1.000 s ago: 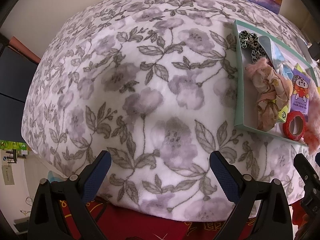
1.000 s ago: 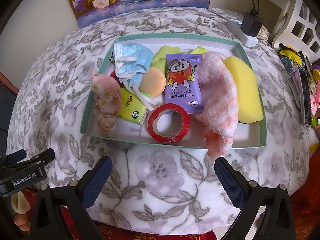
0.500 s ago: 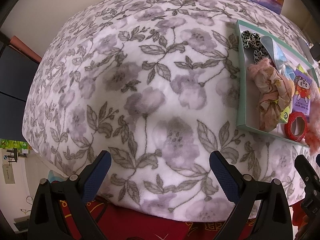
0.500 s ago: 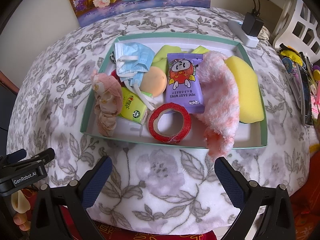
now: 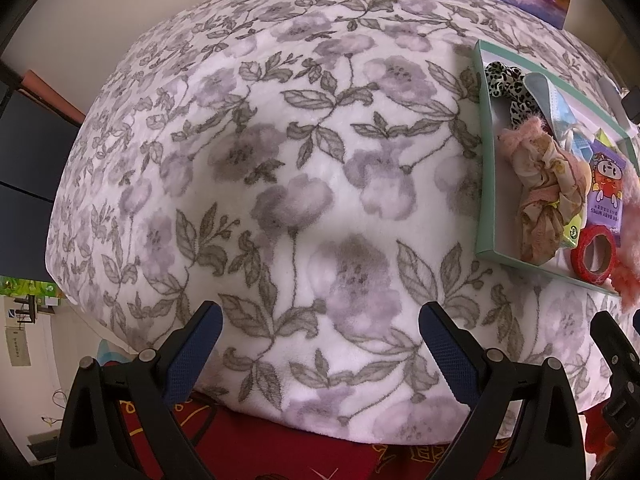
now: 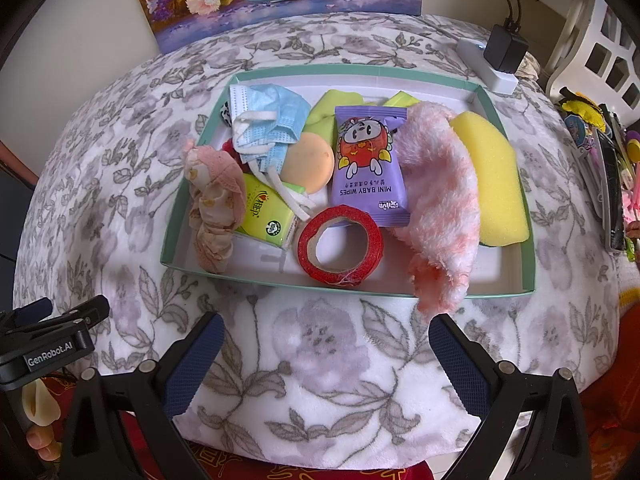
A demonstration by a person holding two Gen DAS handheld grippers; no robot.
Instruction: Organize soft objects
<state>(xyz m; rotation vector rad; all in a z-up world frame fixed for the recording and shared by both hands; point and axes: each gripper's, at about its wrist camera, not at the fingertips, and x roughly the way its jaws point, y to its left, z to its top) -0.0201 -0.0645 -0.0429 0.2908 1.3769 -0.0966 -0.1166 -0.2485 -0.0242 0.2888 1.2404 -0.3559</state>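
Little has shifted: both the left tool (image 5: 318, 338) and right tool (image 6: 326, 346) hover gaping (empty), soft things gathered in the tray (image 6: 512, 280).

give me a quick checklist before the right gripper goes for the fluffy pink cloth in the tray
1. Right gripper open and empty: ok.
2. Left gripper open, off to the side of the tray: ok.
3. Fluffy pink cloth on top of the pile, reachable: ok.
4. Cloth fully inside tray: not ok, its end hangs over the near rim.
5. Cloth free of the yellow sponge: not ok, it overlaps the sponge's edge.
6. Anything under the cloth: cannot tell.
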